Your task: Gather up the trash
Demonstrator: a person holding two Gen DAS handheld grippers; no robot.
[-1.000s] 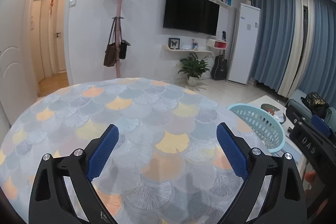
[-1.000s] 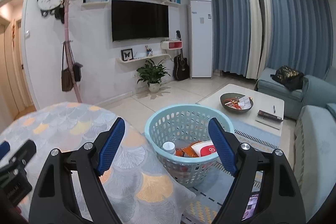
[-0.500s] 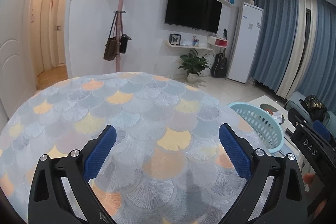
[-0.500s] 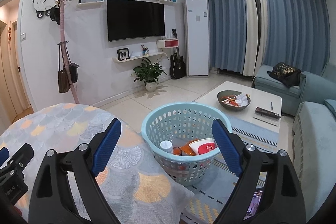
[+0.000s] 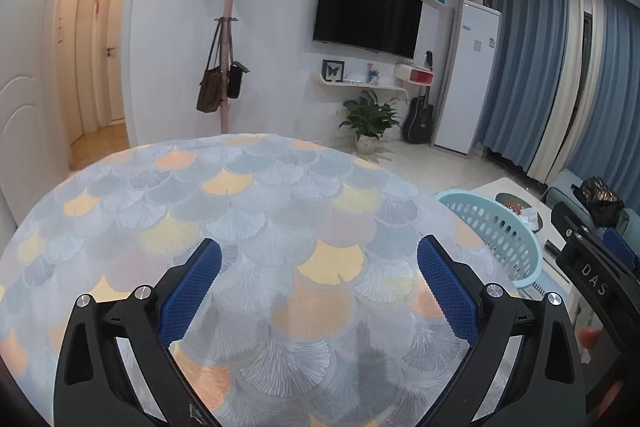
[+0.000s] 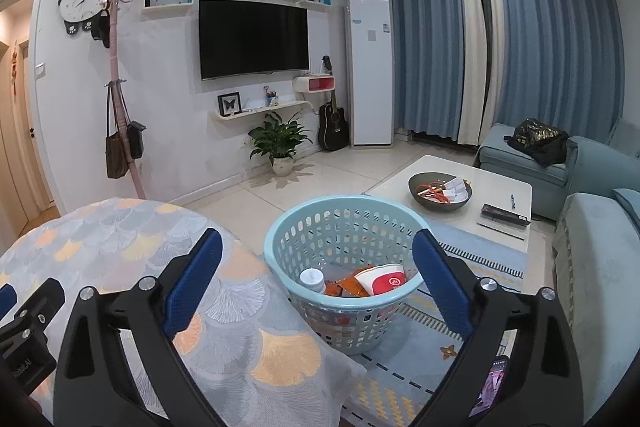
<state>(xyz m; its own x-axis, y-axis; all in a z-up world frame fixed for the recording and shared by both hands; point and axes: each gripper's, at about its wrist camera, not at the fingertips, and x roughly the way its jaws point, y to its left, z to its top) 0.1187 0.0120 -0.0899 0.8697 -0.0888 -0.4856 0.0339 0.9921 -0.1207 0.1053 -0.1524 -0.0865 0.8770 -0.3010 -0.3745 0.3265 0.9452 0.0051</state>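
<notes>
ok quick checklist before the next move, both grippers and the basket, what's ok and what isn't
1. Left gripper open with nothing between its pads: ok.
2. Right gripper open and empty: ok.
3. Light blue basket upright on the floor beside the round table, mouth unobstructed: ok.
4. Trash already inside the basket, a white-capped bottle and a red and white wrapper: ok.
5. Trash left to pick on the table: none in either view, though the near edge is hidden behind the grippers: cannot tell.
6. Bowl on the white coffee table holds small items; whether they count as trash: cannot tell.
</notes>
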